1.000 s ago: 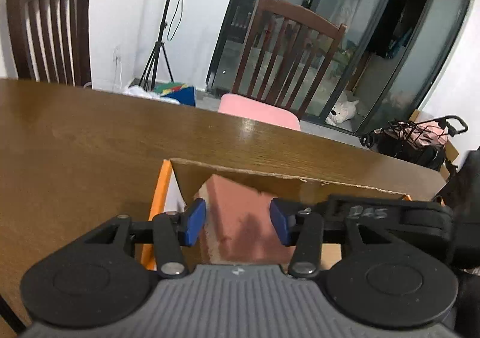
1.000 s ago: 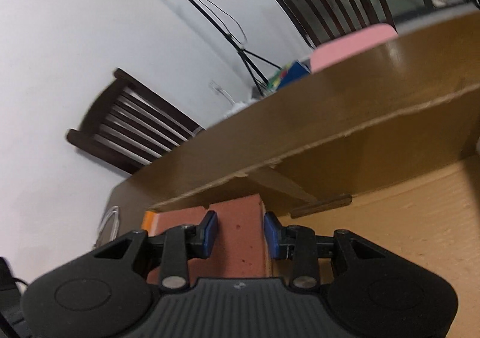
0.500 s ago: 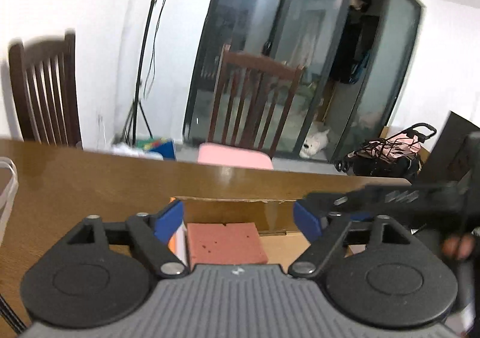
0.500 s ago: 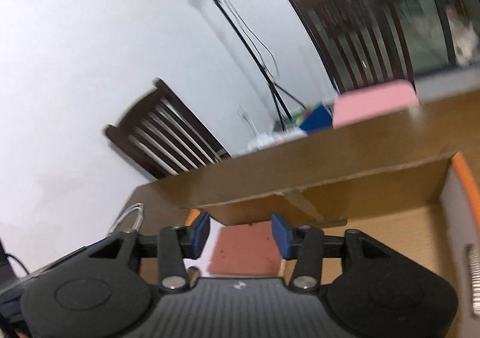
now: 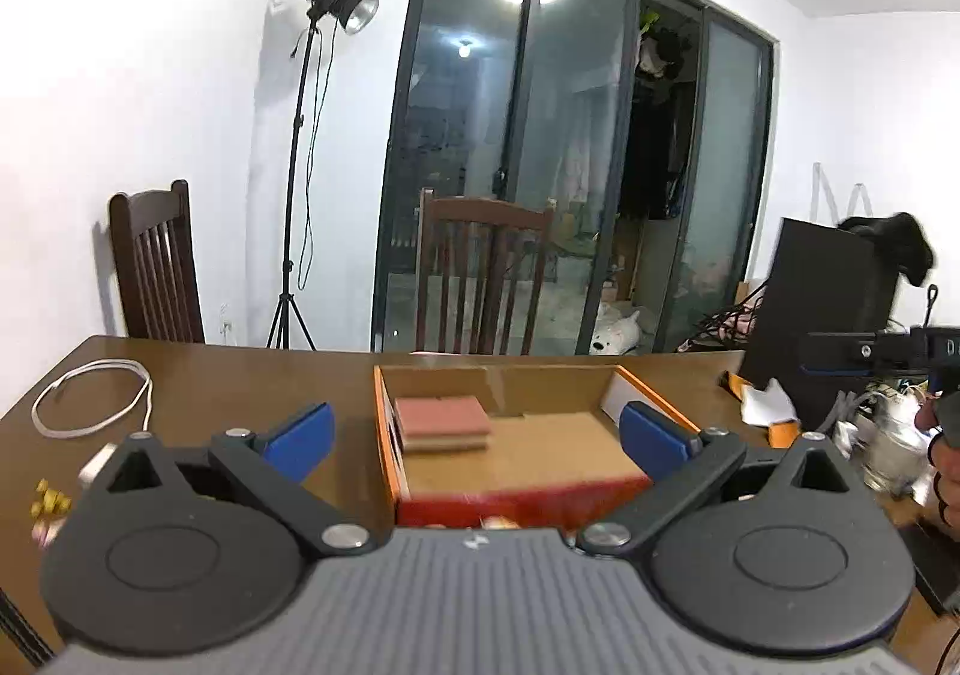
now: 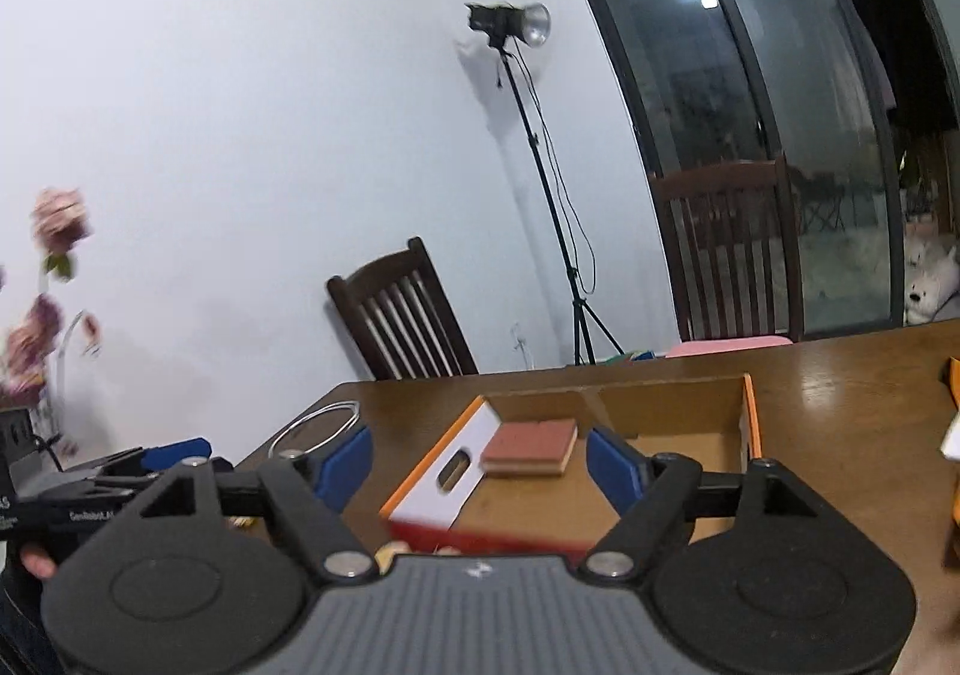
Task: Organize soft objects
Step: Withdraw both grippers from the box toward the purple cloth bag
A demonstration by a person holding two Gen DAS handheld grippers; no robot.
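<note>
A reddish-brown sponge (image 5: 441, 416) on a tan layer lies in the far left corner of an open orange-rimmed cardboard box (image 5: 534, 480) on the wooden table. It also shows in the right wrist view (image 6: 531, 438), inside the box (image 6: 672, 471). My left gripper (image 5: 474, 438) is wide open and empty, held back above the box's near edge. My right gripper (image 6: 480, 459) is wide open and empty, also pulled back from the box. The right gripper shows at the far right of the left wrist view (image 5: 870, 354).
A white cable loop (image 5: 90, 396) lies on the table (image 5: 240, 375) at left, small yellow bits (image 5: 48, 498) near it. Two wooden chairs (image 5: 480, 267) stand behind the table. A light stand (image 5: 300, 165) is by the wall. Clutter (image 5: 762, 402) sits at right.
Both grippers let go of the sponge, opened wide and drew back and up from the box. The sponge now rests in the box's corner.
</note>
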